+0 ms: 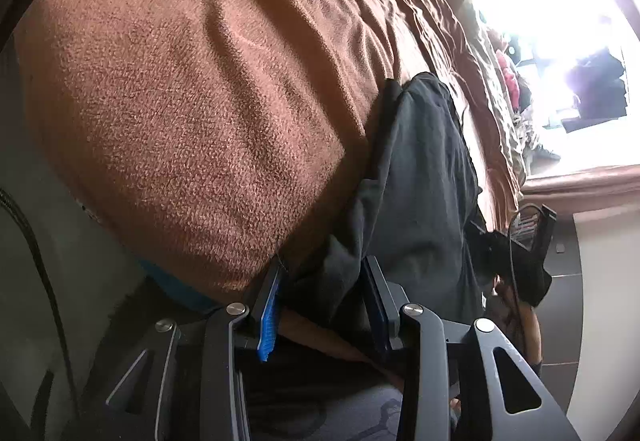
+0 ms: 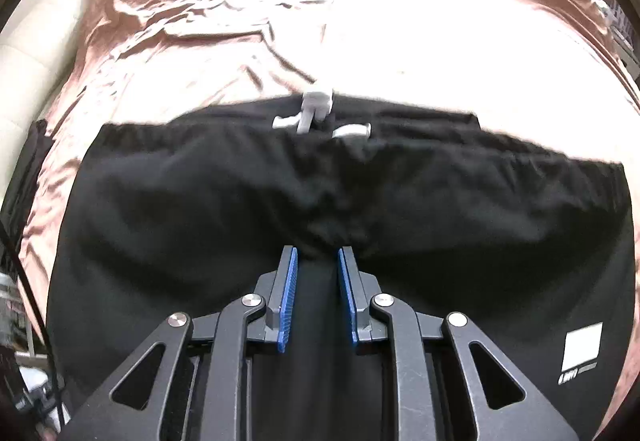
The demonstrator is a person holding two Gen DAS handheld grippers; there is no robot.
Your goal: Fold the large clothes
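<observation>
A pair of black drawstring trousers (image 2: 280, 193) lies flat on a brown bedspread (image 2: 168, 25), waistband away from me, white drawstring (image 2: 316, 113) at its middle. My right gripper (image 2: 318, 255) is low over the crotch area, its jaws a narrow gap apart with black cloth bunched between the tips. In the left wrist view the same dark garment (image 1: 416, 177) hangs over the bed edge. My left gripper (image 1: 324, 273) has dark cloth between its fingers, jaws fairly wide apart. The right gripper (image 1: 516, 253) shows at the far right.
A brown fleece blanket (image 1: 192, 101) covers the bed. A white logo patch (image 2: 582, 349) sits on the trousers' right leg. A bright window (image 1: 552, 21) is behind the bed. A cream headboard (image 2: 36, 53) stands at left. Dark floor tiles (image 1: 564, 261) lie beside the bed.
</observation>
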